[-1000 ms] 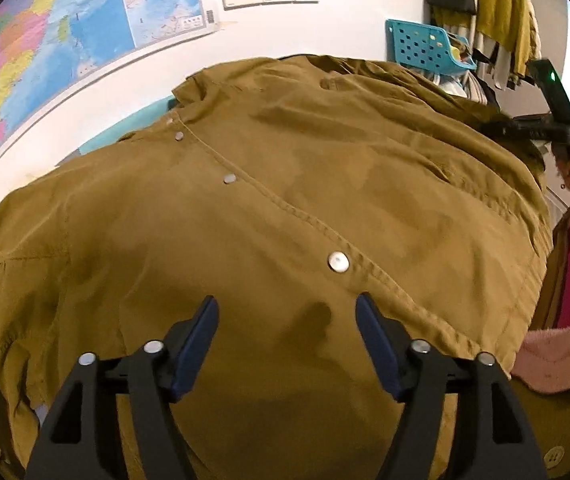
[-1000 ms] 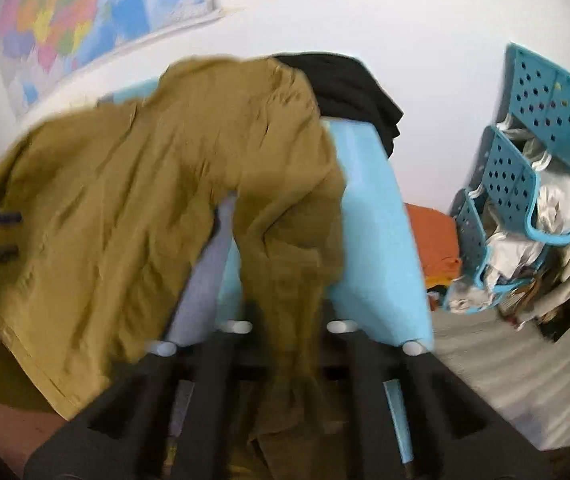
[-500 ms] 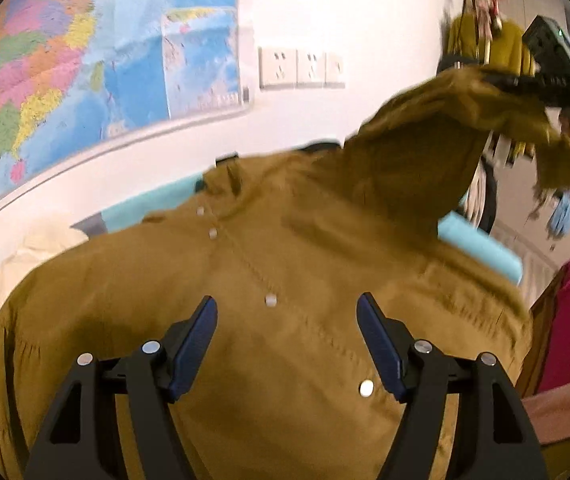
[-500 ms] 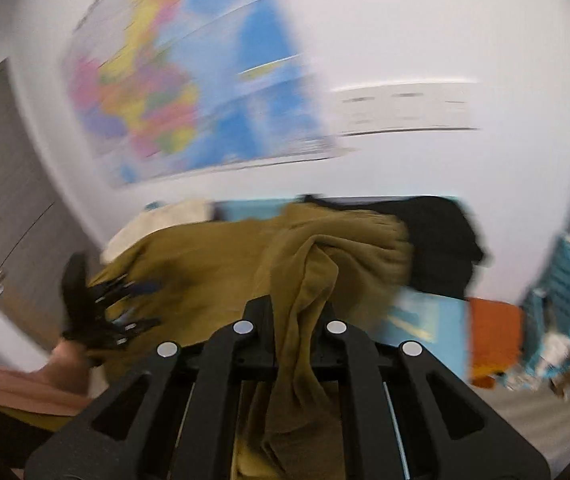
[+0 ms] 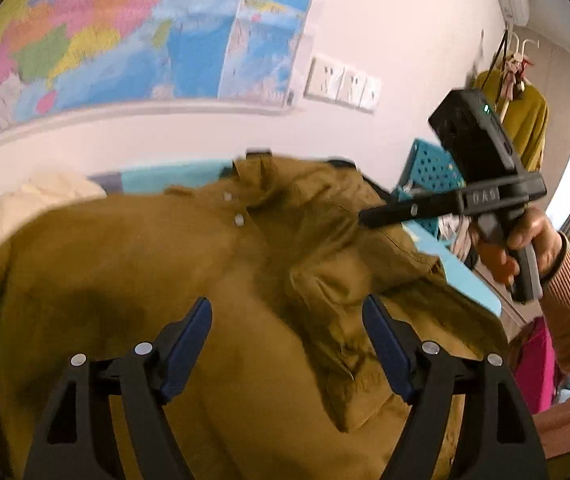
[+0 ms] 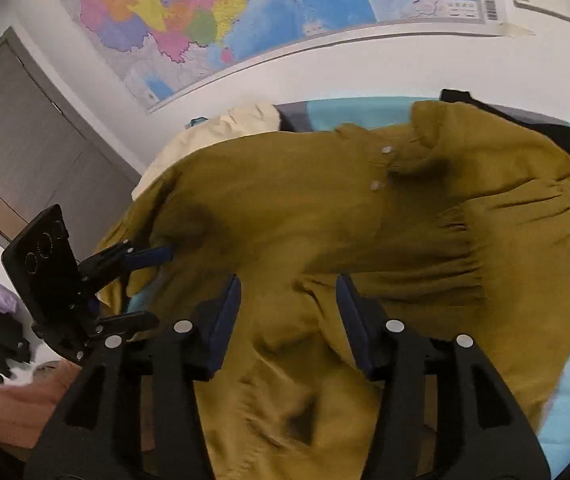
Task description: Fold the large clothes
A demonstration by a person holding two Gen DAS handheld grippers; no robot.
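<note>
An olive-brown shirt (image 5: 133, 280) with snap buttons lies spread on a light blue surface (image 5: 473, 280). One sleeve (image 6: 485, 248) with a gathered cuff is folded across the shirt's front. My left gripper (image 5: 287, 320) hovers over the shirt's lower part; its jaws are opening with nothing between them. In the right wrist view it shows at the shirt's left edge (image 6: 149, 286). My right gripper (image 6: 288, 286) is above the folded sleeve with its jaws opening and its pads off the cloth. A hand holds it at the right of the left wrist view (image 5: 367, 218).
A cream garment (image 6: 213, 128) and a black garment (image 6: 565, 136) lie at the back of the surface. Teal perforated baskets (image 5: 429, 168) stand to the right, with clothes on a hanger (image 5: 525, 116) behind. A wall map (image 6: 285, 8) and sockets (image 5: 341, 80) are behind. A grey door (image 6: 25, 152) is at the left.
The right gripper carried the sleeve leftward across the shirt, then opened and let it go. The left gripper drew back and rose a little, staying open.
</note>
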